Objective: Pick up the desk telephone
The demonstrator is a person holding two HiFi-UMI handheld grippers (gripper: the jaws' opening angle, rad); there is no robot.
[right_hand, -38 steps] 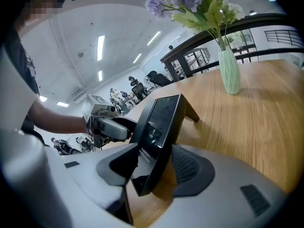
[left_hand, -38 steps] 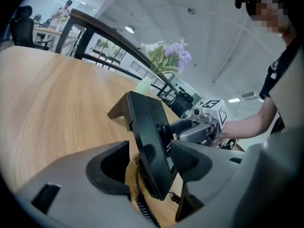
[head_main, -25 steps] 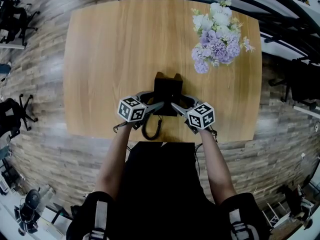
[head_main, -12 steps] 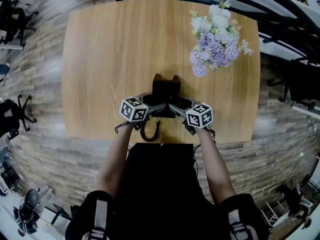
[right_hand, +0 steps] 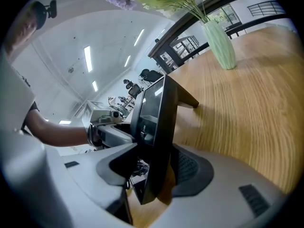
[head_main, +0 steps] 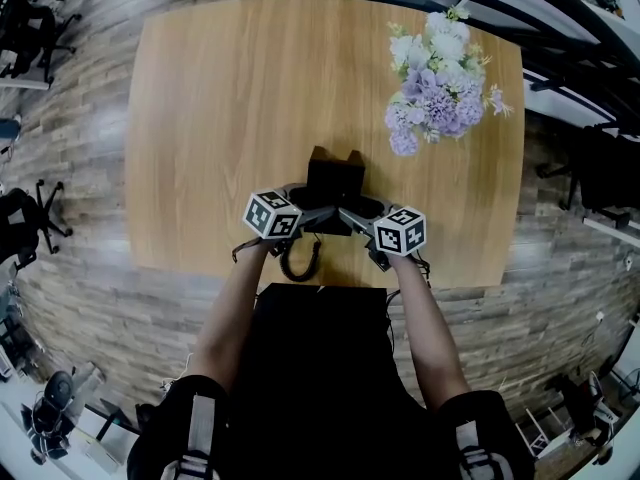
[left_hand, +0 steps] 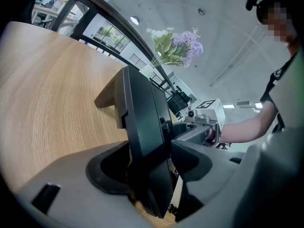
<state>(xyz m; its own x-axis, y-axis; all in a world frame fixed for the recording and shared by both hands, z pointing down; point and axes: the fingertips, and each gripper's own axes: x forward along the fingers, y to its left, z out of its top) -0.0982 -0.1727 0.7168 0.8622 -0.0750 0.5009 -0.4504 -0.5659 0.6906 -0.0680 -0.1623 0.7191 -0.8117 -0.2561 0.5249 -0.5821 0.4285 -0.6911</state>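
Note:
The black desk telephone (head_main: 333, 181) stands near the front edge of the wooden table (head_main: 220, 98), with its coiled cord (head_main: 300, 259) hanging toward me. My left gripper (head_main: 314, 214) grips the phone's left side and my right gripper (head_main: 348, 215) its right side. In the left gripper view the phone's body (left_hand: 142, 113) sits clamped between the grey pads of the left gripper (left_hand: 149, 163). The right gripper view shows the same phone (right_hand: 154, 108) pinched by the right gripper (right_hand: 152, 167). Its rear stand (left_hand: 107, 96) looks close to the tabletop; I cannot tell whether it touches.
A vase (right_hand: 221, 42) of purple and white flowers (head_main: 437, 73) stands at the table's far right. Wooden flooring surrounds the table, with office chairs (head_main: 25, 223) at the left and dark railings (head_main: 560, 28) at the right.
Barely anything differs. Both grippers stay clamped on the phone; the left gripper's marker cube has edged slightly to the right.

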